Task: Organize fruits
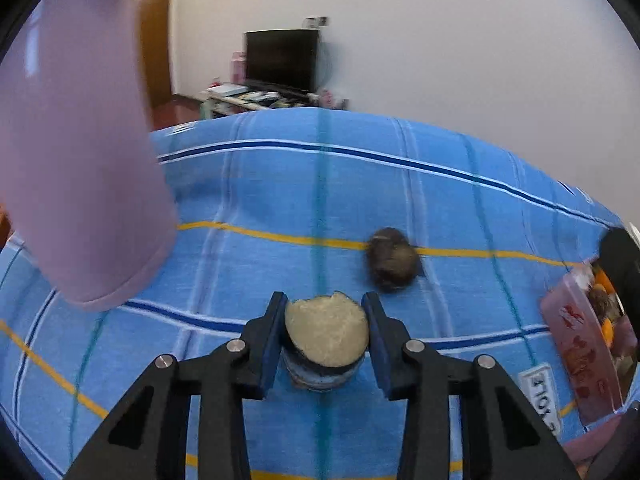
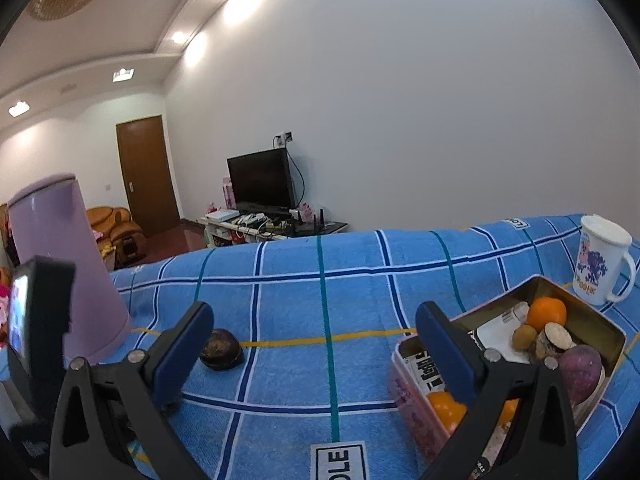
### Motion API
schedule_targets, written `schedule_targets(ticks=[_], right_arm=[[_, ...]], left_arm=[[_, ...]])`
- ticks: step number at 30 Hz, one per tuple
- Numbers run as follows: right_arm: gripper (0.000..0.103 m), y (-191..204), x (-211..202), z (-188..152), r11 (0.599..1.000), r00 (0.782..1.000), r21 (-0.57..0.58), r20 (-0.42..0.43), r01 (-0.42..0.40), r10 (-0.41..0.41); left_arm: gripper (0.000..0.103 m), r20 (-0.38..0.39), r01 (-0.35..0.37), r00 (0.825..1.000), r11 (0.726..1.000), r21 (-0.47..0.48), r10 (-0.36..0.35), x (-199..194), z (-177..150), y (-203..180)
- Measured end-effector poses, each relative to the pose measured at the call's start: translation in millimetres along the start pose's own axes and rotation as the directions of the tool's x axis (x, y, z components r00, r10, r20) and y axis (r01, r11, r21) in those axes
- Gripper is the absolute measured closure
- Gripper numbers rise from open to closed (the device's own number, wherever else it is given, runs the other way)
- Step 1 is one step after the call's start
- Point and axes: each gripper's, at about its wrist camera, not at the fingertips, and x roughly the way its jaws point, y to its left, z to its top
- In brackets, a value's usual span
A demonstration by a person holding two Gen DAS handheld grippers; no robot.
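My left gripper is shut on a short cut chunk with a beige cut face and dark skin. The blue pads press on both its sides, just above the blue checked cloth. A dark round fruit lies on the cloth beyond it, a little to the right; it also shows in the right wrist view. My right gripper hangs open and empty over the cloth. At the right stands an open tin box holding an orange, a kiwi, a cut chunk and a purple fruit.
A tall lilac container stands on the cloth at the left, close to the left gripper. A white printed mug stands behind the tin. The tin's pink side shows at the right edge of the left wrist view. Beyond the table are a TV and a door.
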Motion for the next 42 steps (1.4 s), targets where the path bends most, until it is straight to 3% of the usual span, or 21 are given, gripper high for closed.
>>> schedule_targets(ticks=[3, 7, 9, 12, 15, 19, 21, 22, 25, 31, 32, 35, 37, 42], right_arm=[[0.001, 7.8, 6.9, 0.4, 0.999, 0.999, -0.041, -0.040, -0.036, 0.035], [0.028, 30.7, 33.0, 0.6, 0.984, 0.978, -0.122, -0.178, -0.127, 0.104], [0.035, 38.5, 51.8, 2.2, 0.976, 0.951, -0.097, -0.263, -0.195, 0.164], [0.035, 46.7, 82.4, 3.4, 0.966, 0.895, -0.018, -0.381, -0.257, 0.231], [0.035, 56.4, 104.2, 1.2, 0.963, 0.864, -0.009, -0.445, -0.268, 0.236], [0.035, 65.4, 123.9, -12.1, 0.972, 0.840, -0.034, -0.511, -0.232, 0.183], [0.040, 66.0, 133.4, -18.8, 0.974, 0.818, -0.013, -0.545, -0.228, 0.184], [0.044, 66.8, 132.1, -18.0, 0.974, 0.829, -0.026, -0.531, -0.224, 0.176], [0.055, 71.8, 130.6, -19.1, 0.971, 0.826, -0.068, -0.541, -0.229, 0.157], [0.057, 74.3, 117.4, -20.6, 0.965, 0.845, -0.114, -0.515, -0.236, 0.146], [0.057, 75.7, 113.1, -19.6, 0.964, 0.858, -0.118, -0.490, -0.238, 0.152], [0.057, 72.2, 76.1, -10.7, 0.962, 0.932, -0.167, -0.329, -0.214, 0.150], [0.057, 67.6, 48.9, -8.4, 0.965, 0.967, -0.186, -0.212, -0.183, 0.142], [0.056, 59.4, 6.2, -10.2, 0.973, 0.992, -0.191, -0.038, -0.125, 0.120]], left_arm=[[0.063, 0.049, -0.079, 0.996, 0.997, -0.017, 0.080, -9.5, 4.8, 18.2], [0.063, 0.126, -0.186, 0.974, 0.982, -0.034, 0.189, -24.5, 10.3, 30.2], [0.063, 0.152, -0.233, 0.960, 0.972, -0.033, 0.235, -29.0, 10.6, 32.6], [0.063, 0.166, -0.264, 0.950, 0.964, -0.031, 0.266, -30.4, 10.8, 36.6], [0.063, 0.152, -0.251, 0.955, 0.967, -0.047, 0.255, -31.0, 8.8, 42.2], [0.063, 0.154, -0.258, 0.953, 0.965, -0.046, 0.262, -30.9, 10.5, 42.6], [0.063, 0.155, -0.259, 0.952, 0.965, -0.045, 0.263, -26.0, 14.5, 42.2], [0.063, 0.154, -0.261, 0.952, 0.964, -0.044, 0.265, -25.3, 14.8, 42.2], [0.063, 0.147, -0.268, 0.951, 0.963, -0.042, 0.271, -23.8, 14.1, 41.9], [0.063, 0.160, -0.274, 0.948, 0.961, -0.036, 0.276, -24.3, 14.1, 38.5], [0.063, 0.169, -0.275, 0.946, 0.961, -0.033, 0.277, -25.9, 13.8, 37.4], [0.063, 0.194, -0.278, 0.941, 0.960, -0.030, 0.278, -29.8, 13.3, 34.6], [0.063, 0.216, -0.284, 0.934, 0.958, -0.028, 0.283, -32.2, 12.1, 32.3], [0.067, 0.272, -0.305, 0.915, 0.952, -0.021, 0.299, -38.0, 8.7, 26.6]])
